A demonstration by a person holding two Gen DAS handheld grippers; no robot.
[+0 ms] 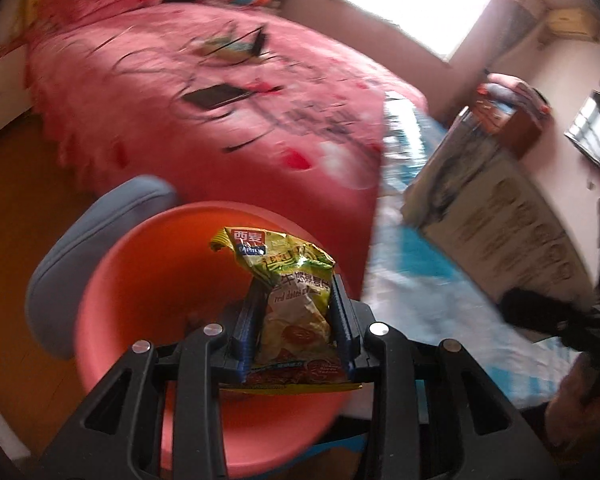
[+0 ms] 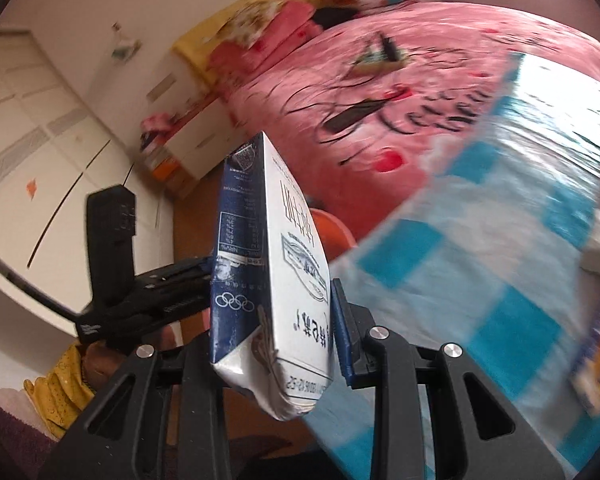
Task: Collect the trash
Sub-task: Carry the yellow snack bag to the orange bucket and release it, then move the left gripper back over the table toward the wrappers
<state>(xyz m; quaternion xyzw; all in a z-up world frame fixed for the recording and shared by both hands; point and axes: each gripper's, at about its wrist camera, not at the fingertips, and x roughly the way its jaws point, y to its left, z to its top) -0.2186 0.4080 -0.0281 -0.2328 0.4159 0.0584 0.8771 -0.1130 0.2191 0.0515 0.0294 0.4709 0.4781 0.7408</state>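
Left hand-held gripper (image 1: 294,320) clamps snack bag (image 1: 292,300) over the orange bin (image 1: 140,280); right hand-held gripper (image 2: 272,320) pinches milk carton (image 2: 268,280). Probably centre over the bin, then release.

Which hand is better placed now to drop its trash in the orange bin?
Left. The left gripper holds the snack bag directly over the orange bin; the right gripper, holding the milk carton, is farther away.

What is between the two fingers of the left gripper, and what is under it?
In the left wrist view, a green snack packet is clamped between the left gripper's fingers, over the pink basin.
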